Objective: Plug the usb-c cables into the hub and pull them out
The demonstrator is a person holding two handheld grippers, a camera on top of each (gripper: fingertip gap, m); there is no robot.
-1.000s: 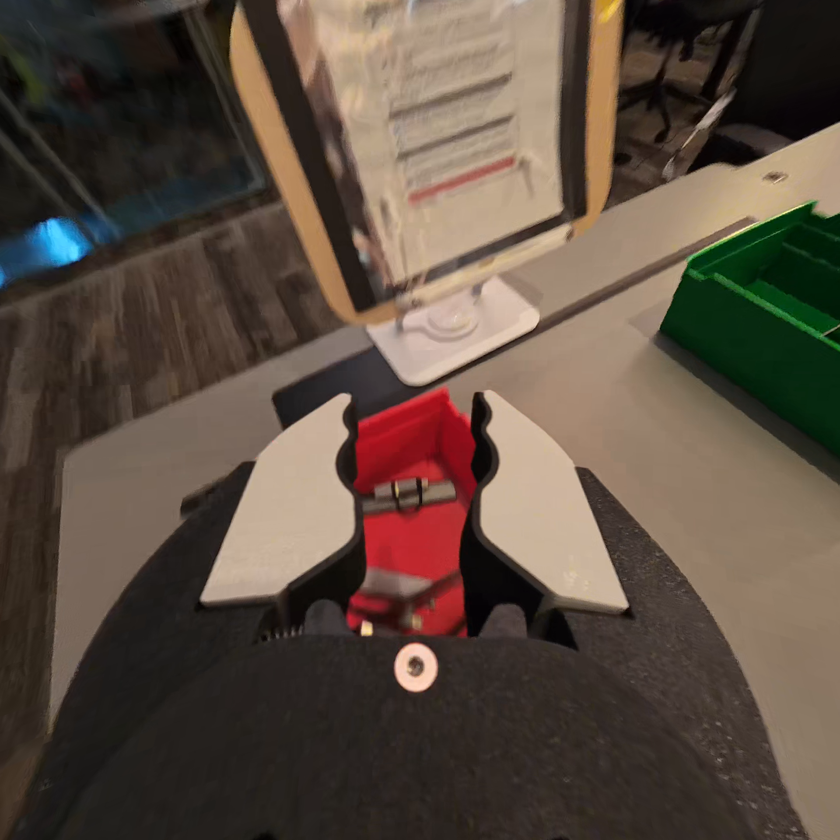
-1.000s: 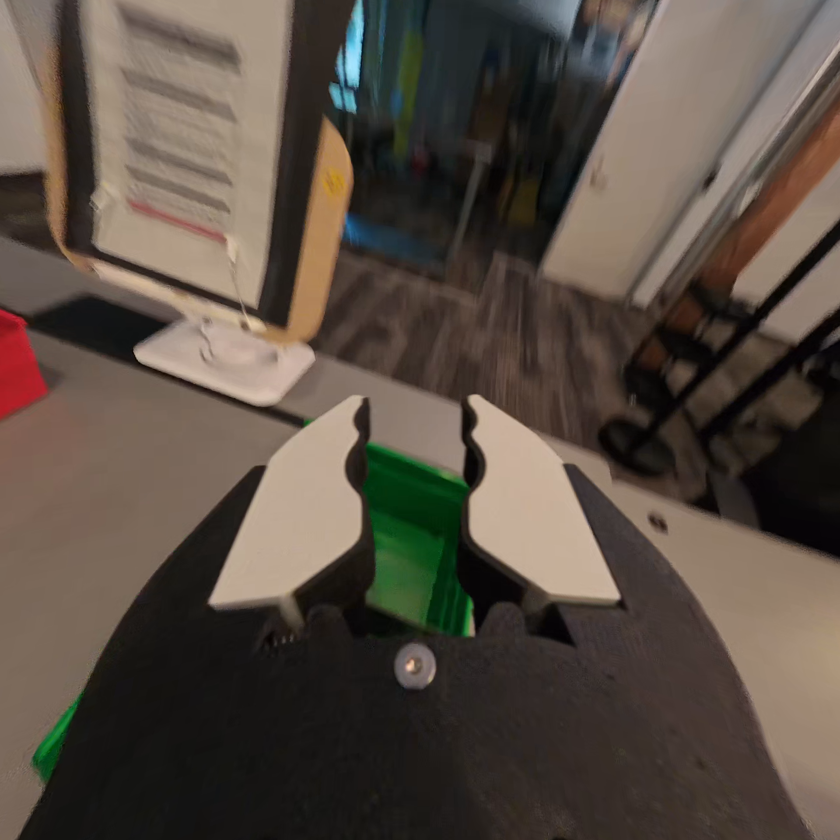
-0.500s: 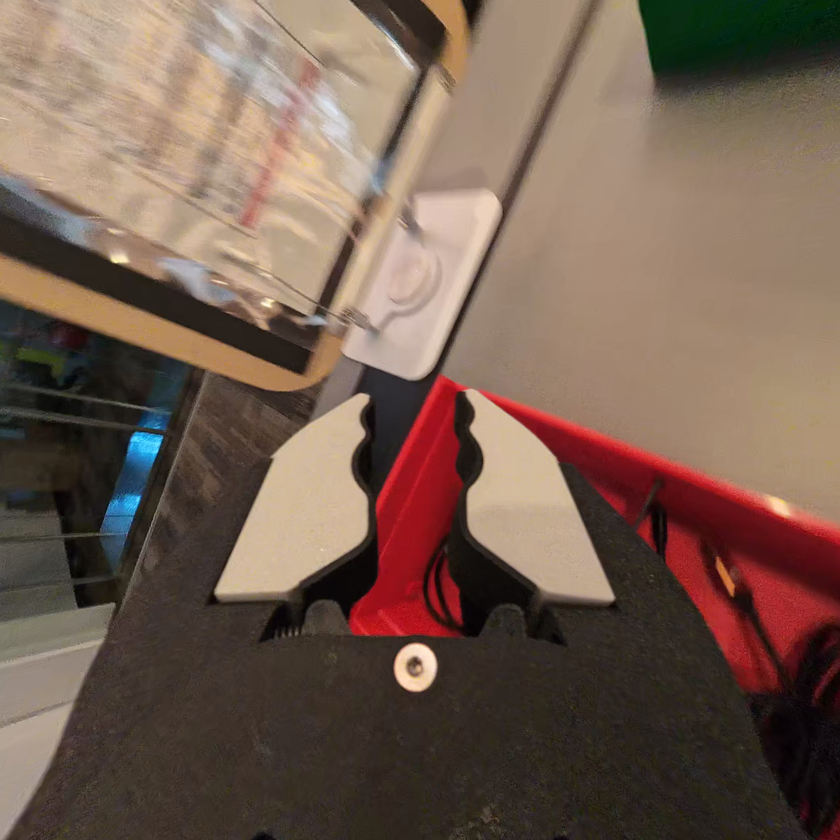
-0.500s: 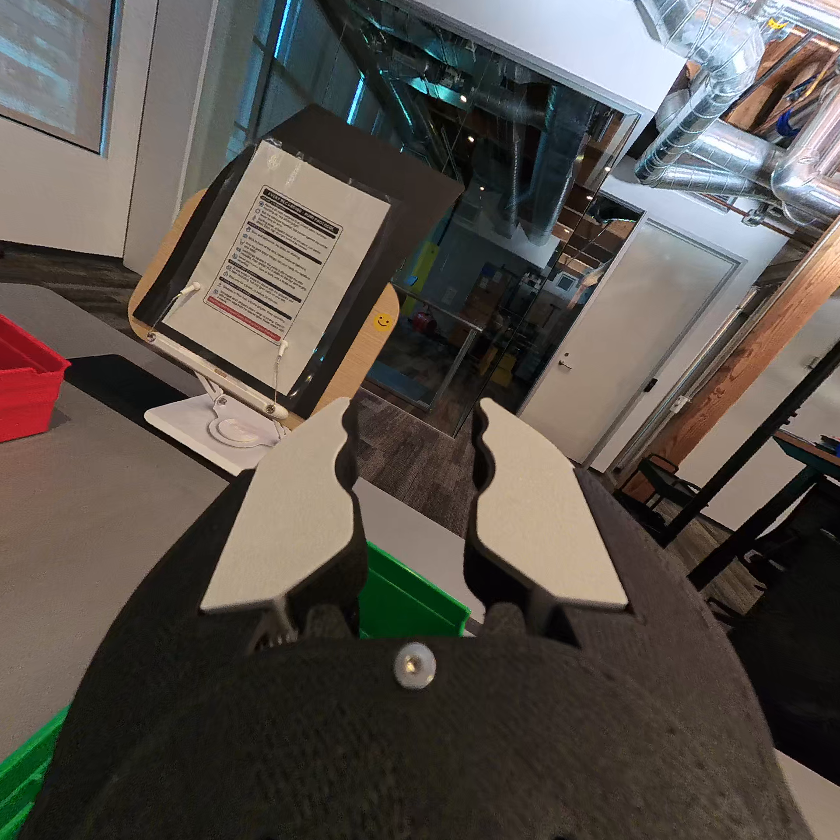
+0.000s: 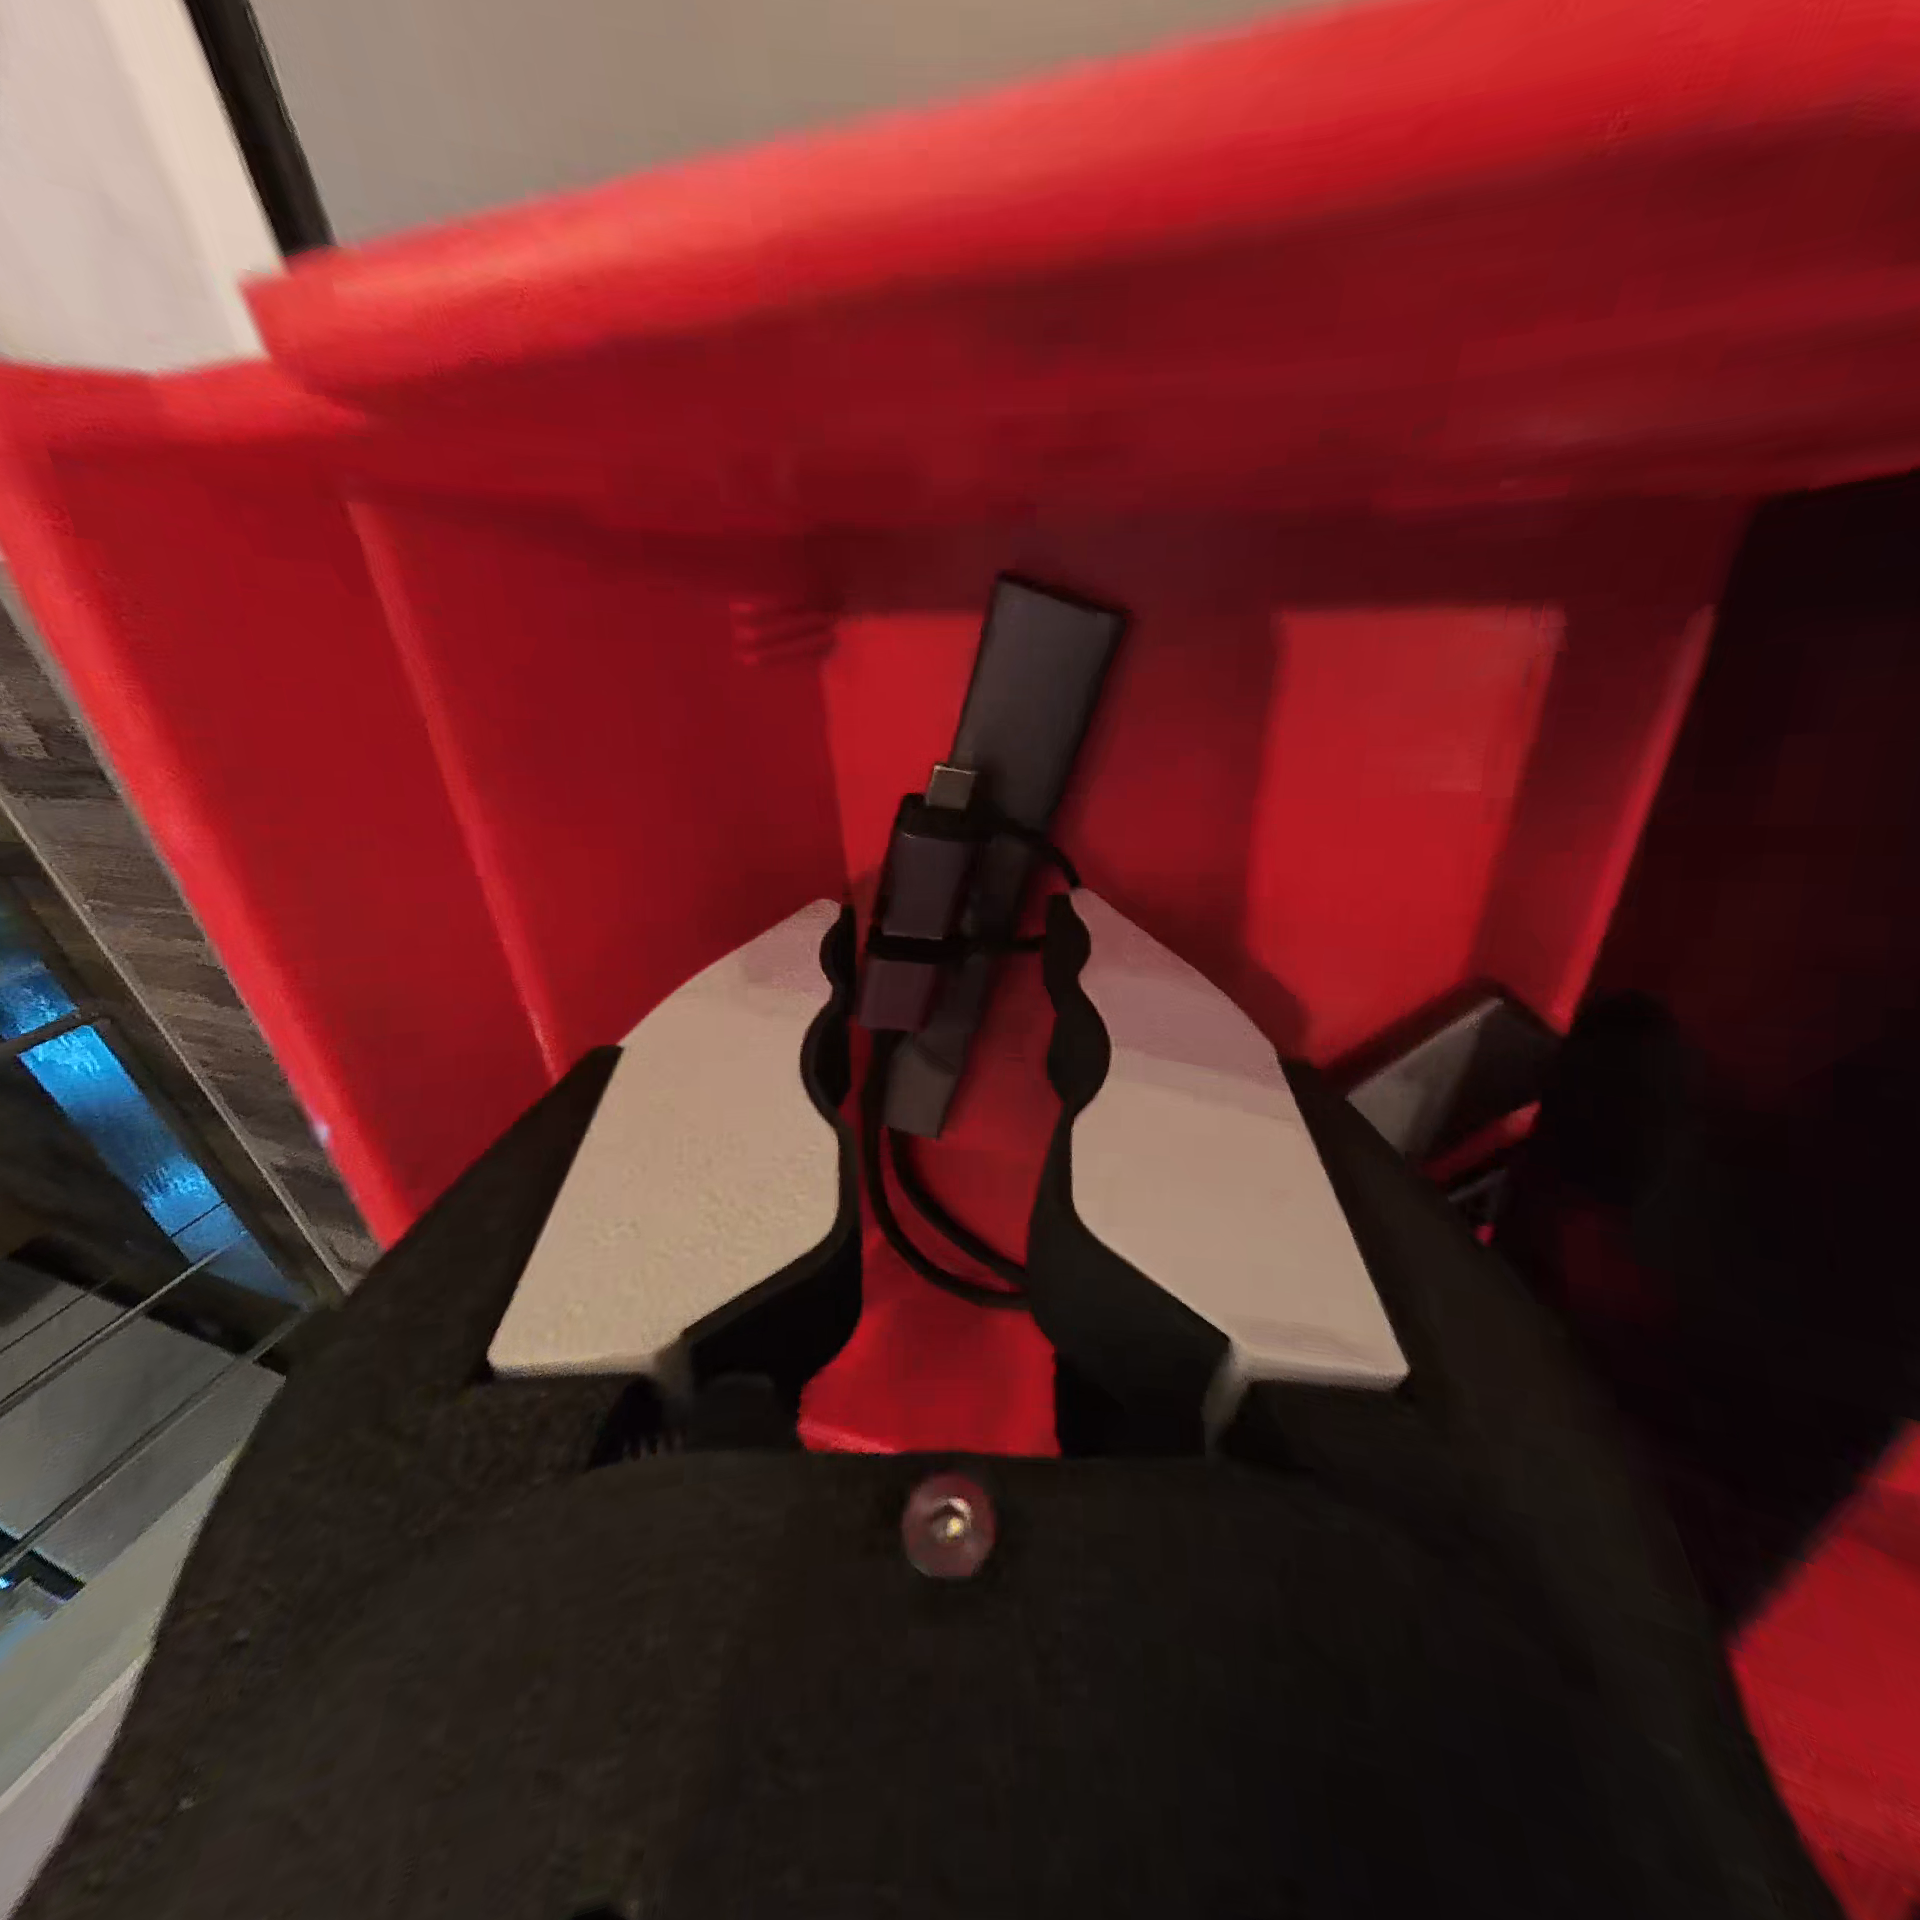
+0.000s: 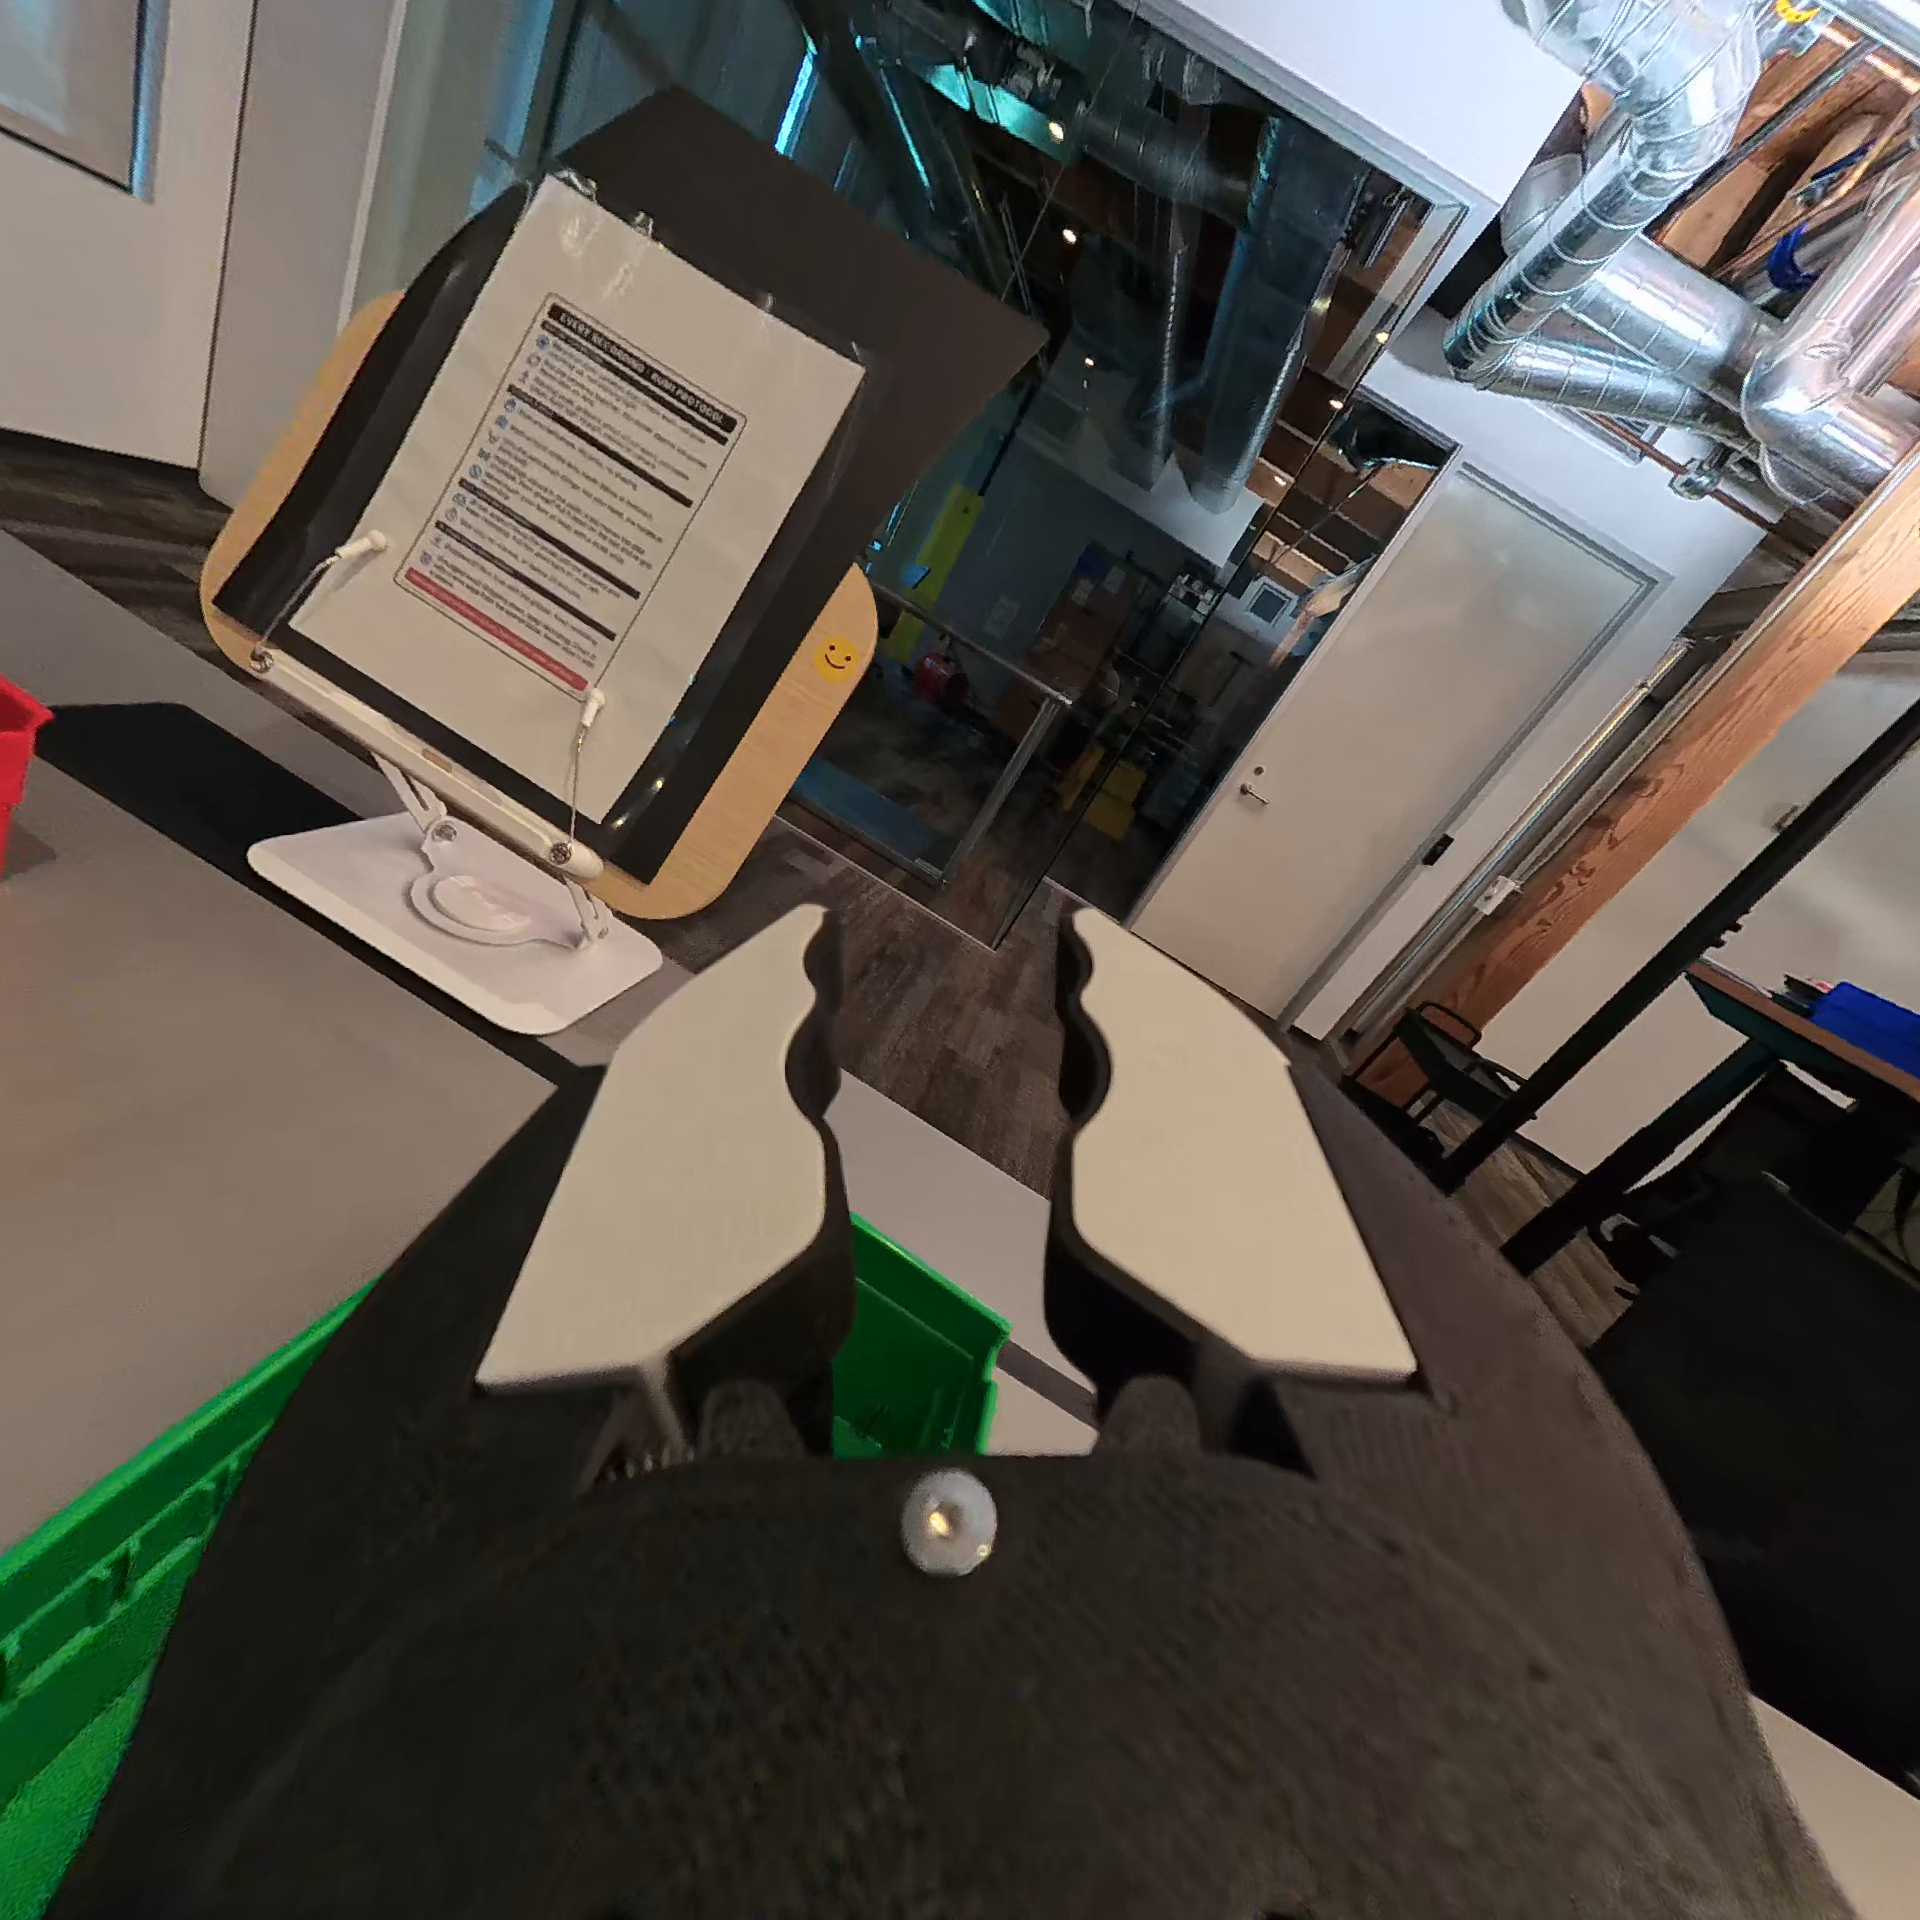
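Left wrist view: the left claw (image 5: pixel 951 914) sits deep in the red bin (image 5: pixel 644 665), walls close all round, its fingers spread and gripping nothing. Between the tips lies the grey hub (image 5: pixel 1023 717), long axis running 12 to 6, a cable plug (image 5: pixel 920 883) alongside pointing to 12. The right claw (image 6: pixel 940 940) gapes empty over the green bin (image 6: pixel 925 1340) at the table (image 6: pixel 208 1122) edge.

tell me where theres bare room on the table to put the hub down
Bare grey table lies between the green bin, the white stand base and the red bin. Inside the red bin it is crowded: hub, cable plugs.
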